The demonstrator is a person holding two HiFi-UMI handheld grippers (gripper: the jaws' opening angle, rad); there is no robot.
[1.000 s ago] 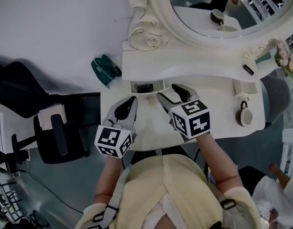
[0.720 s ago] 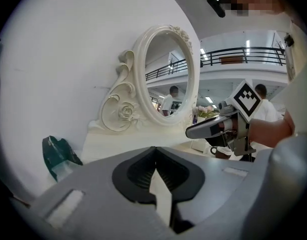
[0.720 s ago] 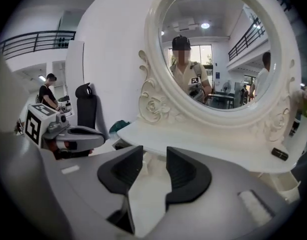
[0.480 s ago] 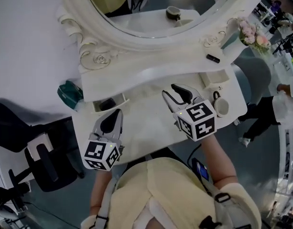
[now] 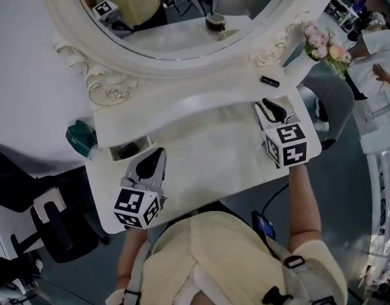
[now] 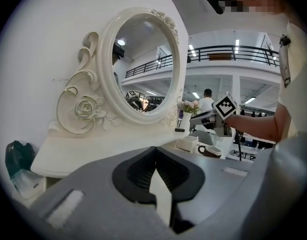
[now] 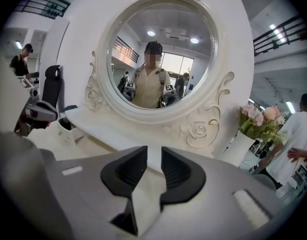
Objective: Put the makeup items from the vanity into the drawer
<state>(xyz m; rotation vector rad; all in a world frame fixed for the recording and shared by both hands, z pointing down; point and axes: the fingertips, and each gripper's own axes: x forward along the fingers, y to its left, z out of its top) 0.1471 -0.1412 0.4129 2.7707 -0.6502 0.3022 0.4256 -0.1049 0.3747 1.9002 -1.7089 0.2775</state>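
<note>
– so, how are the jaws seen on the left gripper (image 5: 158, 152)?
– pressed together at the tips, with nothing pinched. it is held over the front left part of the vanity (image 5: 208, 148), just in front of the open drawer (image 5: 141, 143).
– and on the right gripper (image 5: 267, 104)?
– a narrow gap is left between them, nothing is caught in it, and they have just been closing. it is held over the vanity's right edge.
– where are the makeup items found?
– a small black tube (image 5: 269, 81) is laid on the raised shelf (image 5: 182, 100) under the mirror (image 5: 182, 40), toward its right end, apart from the right gripper. a dark item (image 5: 127, 150) is seen inside the drawer; what it is cannot be told. a round item (image 6: 209, 150) is set by the right edge, beside a white box (image 6: 186, 144).
</note>
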